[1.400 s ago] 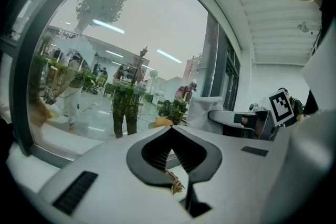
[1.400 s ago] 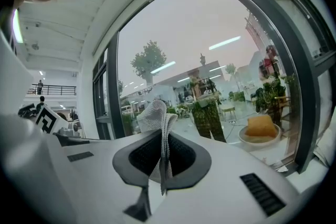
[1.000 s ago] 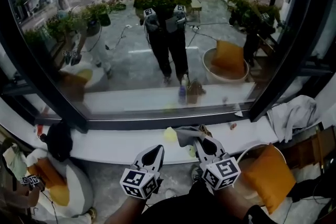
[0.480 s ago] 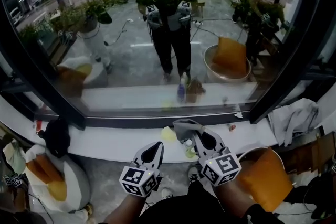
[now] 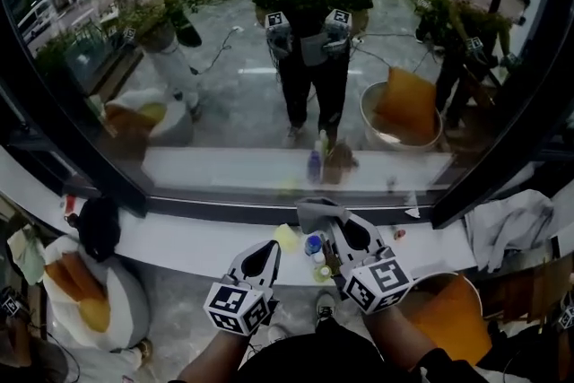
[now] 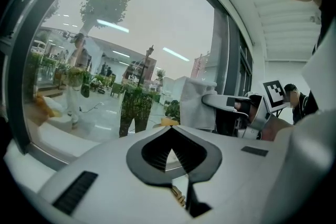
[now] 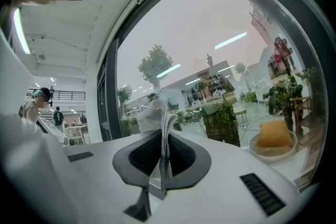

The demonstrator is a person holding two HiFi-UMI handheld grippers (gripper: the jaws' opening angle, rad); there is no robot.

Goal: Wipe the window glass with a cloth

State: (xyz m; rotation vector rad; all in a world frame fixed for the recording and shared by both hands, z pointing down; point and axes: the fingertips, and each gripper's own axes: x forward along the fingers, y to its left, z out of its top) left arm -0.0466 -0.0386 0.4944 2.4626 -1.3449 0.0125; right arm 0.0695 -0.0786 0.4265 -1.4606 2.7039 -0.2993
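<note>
The window glass [image 5: 269,58] fills the upper head view inside a black frame and mirrors me and both grippers. My right gripper [image 5: 328,227] hovers over the white sill [image 5: 179,242], shut on a grey cloth [image 5: 314,213] that sticks up past its tips. In the right gripper view the cloth [image 7: 157,115] is a folded strip pinched between the jaws of the right gripper [image 7: 164,136], with the glass [image 7: 220,50] ahead. My left gripper [image 5: 267,249] is beside it, lower and to the left, shut and empty. The left gripper view shows the left gripper [image 6: 170,132] with tips together and the cloth [image 6: 197,102] to its right.
A blue-capped bottle [image 5: 313,244] and a yellow-green object [image 5: 287,237] stand on the sill under the grippers. A black bundle [image 5: 97,227] lies at the sill's left, a white towel [image 5: 511,224] at its right. A basket with an orange cushion [image 5: 444,318] sits lower right.
The head view has shifted a little along the window. The right gripper with the cloth has edged forward over the sill, and the blue-capped bottle now shows below it. The left gripper has hardly moved.
</note>
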